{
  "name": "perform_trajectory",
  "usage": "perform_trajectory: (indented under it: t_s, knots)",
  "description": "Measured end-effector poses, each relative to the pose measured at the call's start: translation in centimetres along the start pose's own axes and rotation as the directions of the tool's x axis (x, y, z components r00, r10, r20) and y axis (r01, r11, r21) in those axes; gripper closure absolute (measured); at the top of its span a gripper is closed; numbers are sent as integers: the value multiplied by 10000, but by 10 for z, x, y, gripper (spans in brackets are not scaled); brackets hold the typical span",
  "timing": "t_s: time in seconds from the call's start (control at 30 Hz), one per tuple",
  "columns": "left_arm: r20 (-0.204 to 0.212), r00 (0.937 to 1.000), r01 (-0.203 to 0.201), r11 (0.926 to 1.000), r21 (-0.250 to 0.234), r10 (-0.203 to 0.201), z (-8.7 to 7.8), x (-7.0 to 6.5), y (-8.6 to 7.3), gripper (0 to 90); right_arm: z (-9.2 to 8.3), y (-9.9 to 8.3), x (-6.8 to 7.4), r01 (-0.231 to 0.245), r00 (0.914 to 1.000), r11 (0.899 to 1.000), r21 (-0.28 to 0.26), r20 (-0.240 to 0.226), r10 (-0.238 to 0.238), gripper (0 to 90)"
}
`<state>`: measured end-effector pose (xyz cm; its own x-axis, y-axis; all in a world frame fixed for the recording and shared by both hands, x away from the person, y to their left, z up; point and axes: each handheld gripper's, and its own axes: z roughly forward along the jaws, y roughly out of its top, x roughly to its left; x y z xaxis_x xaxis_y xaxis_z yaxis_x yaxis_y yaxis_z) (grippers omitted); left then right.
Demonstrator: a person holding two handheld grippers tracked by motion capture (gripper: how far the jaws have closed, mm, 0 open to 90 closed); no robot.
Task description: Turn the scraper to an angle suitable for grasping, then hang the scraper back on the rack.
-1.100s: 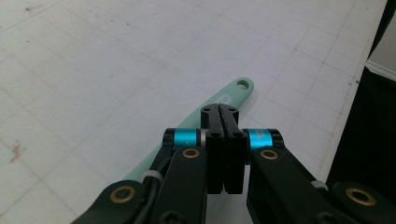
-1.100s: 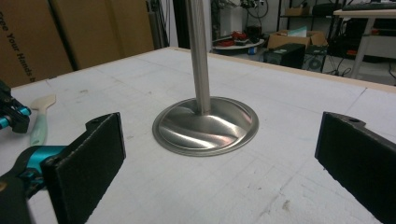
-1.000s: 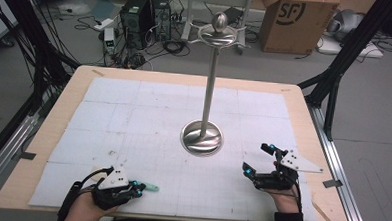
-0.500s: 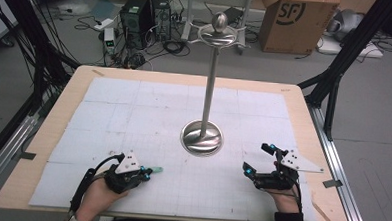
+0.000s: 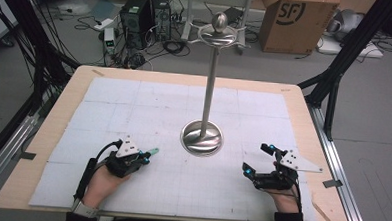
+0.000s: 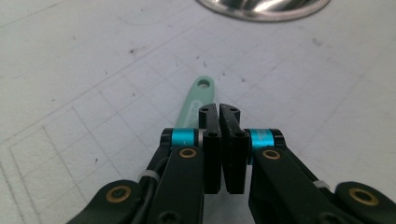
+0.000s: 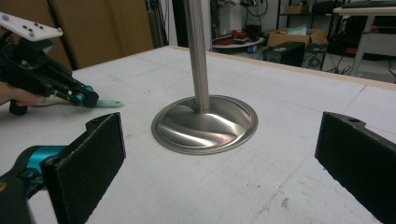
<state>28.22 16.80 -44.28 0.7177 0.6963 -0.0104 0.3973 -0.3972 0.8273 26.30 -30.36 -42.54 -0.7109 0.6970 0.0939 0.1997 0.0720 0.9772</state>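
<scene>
A mint-green flat strip with a hole at its end [image 6: 198, 95] sticks out past the tips of my left gripper [image 6: 219, 109], whose jaws are shut on it; they have just eased apart very slightly, the strip still between them. From above, the left gripper [image 5: 147, 156] and the strip [image 5: 153, 151] sit low over the white mat, left of the steel stand's round base [image 5: 201, 138]. My right gripper [image 5: 256, 158] rests at the front right, wide open, nothing between its pads [image 7: 93, 163]. The right gripper view faces the base [image 7: 205, 123] and the left gripper [image 7: 88, 99].
The stand's thin pole rises to a hooked top with a ball [image 5: 218, 34]. A white gridded mat [image 5: 134, 103] covers the wooden table [image 5: 48, 134]. Beyond the far edge are a cardboard box [image 5: 293, 19], computers and cables on the floor.
The left hand has carried the green strip away from the front edge, toward the stand's base. The right gripper has stayed where it was.
</scene>
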Motion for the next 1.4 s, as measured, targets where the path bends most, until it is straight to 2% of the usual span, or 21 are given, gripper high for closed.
perform_trajectory:
  t_s: [0.07, 0.17, 0.3, 0.37, 0.47, 0.53, 0.63, 0.67, 0.73, 0.77, 0.8, 0.83, 0.87, 0.93, 0.97, 1.03, 1.07, 1.2, 1.3, 1.33, 1.4]
  knots:
    - [335, 9989, 330, 9983, -474, -314, -12, 4, -1, 853, 0, 0, 0, -2, 10000, 10000, -20, -2, 2, 6]
    - [737, 9949, 769, 9899, -1194, -684, -33, 13, -6, 837, -1, 0, -1, -31, 10000, 10000, -23, 16, 31, 6]
    - [1046, 9909, 1059, 9716, -2117, -852, -56, 26, -19, 759, 0, 0, 0, 14, 10000, 10000, -12, -12, -14, 6]
    - [1110, 9899, 1133, 9632, -2438, -884, -65, 33, -25, 694, -1, 0, 0, -10, 10000, 10000, -18, 3, 10, 6]
    - [1292, 9893, 1031, 9515, -2900, -678, -75, 39, -30, 543, -1, 0, 0, -16, 10000, 10000, -37, 2, 16, 6]
    - [1267, 9908, 862, 9442, -3180, -478, -81, 41, -31, 455, -1, 0, 0, -1, 10000, 10000, -36, 25, 1, 6]
    - [1467, 9885, 861, 9307, -3556, -354, -88, 43, -31, 338, -1, 0, -1, 4, 10000, 10000, -30, 25, -4, 6]
    - [1701, 9846, 1004, 9271, -3613, -403, -90, 44, -31, 289, -2, 0, -1, -4, 10000, 10000, -24, 34, 4, 6]
    - [2599, 9626, 1702, 9166, -3617, -761, -91, 44, -31, 136, -2, 0, -1, -18, 10000, 10000, -32, 34, 18, 6]
    - [2775, 9573, 1806, 9166, -3567, -806, -91, 44, -31, 107, -2, 0, -1, -19, 10000, 10000, -49, 35, 19, 6]
    - [2635, 9619, 1687, 9158, -3646, -723, -91, 43, -31, 109, -2, 0, -1, -30, 10000, 10000, -60, 31, 30, 6]
    - [2343, 9700, 1520, 9141, -3758, -649, -91, 42, -31, 109, -2, 0, -1, -26, 10000, 10000, -53, 38, 26, 6]
    - [2080, 9754, 1477, 9160, -3729, -726, -90, 42, -31, 109, -2, 0, -1, -43, 10000, 10000, -41, 44, 43, 6]
    - [1719, 9808, 1496, 9216, -3583, -924, -89, 42, -31, 108, -2, 0, -1, -30, 10000, 10000, -42, 43, 30, 6]
    - [1661, 9805, 1587, 9223, -3524, -1053, -87, 42, -31, 108, -2, 0, -1, -36, 10000, 10000, -40, 41, 36, 6]
    - [1946, 9726, 1873, 9251, -3303, -1274, -86, 42, -31, 107, -2, 0, -1, -43, 10000, 10000, -43, 51, 43, 6]
    - [1995, 9720, 1860, 9253, -3304, -1241, -86, 42, -31, 107, -2, 0, -1, -71, 10000, 10000, -26, 55, 71, 6]
    - [1840, 9766, 1653, 9366, -3090, -1117, -84, 43, -28, 107, -2, 0, -2, -49, 10000, 10000, -5, 57, 49, 6]
    - [2072, 9741, 1466, 9503, -2747, -904, -83, 43, -27, 112, -2, -1, -1, -63, 10000, 10000, 30, 46, 63, 6]
    - [2221, 9719, 1356, 9573, -2555, -784, -82, 43, -26, 121, -2, -1, -1, -37, 10000, 10000, 10, 40, 37, 6]
    - [2658, 9601, 1465, 9658, -2141, -868, -82, 41, -22, 176, -2, 0, -2, -84, 10000, 10000, 9, 39, 84, 6]
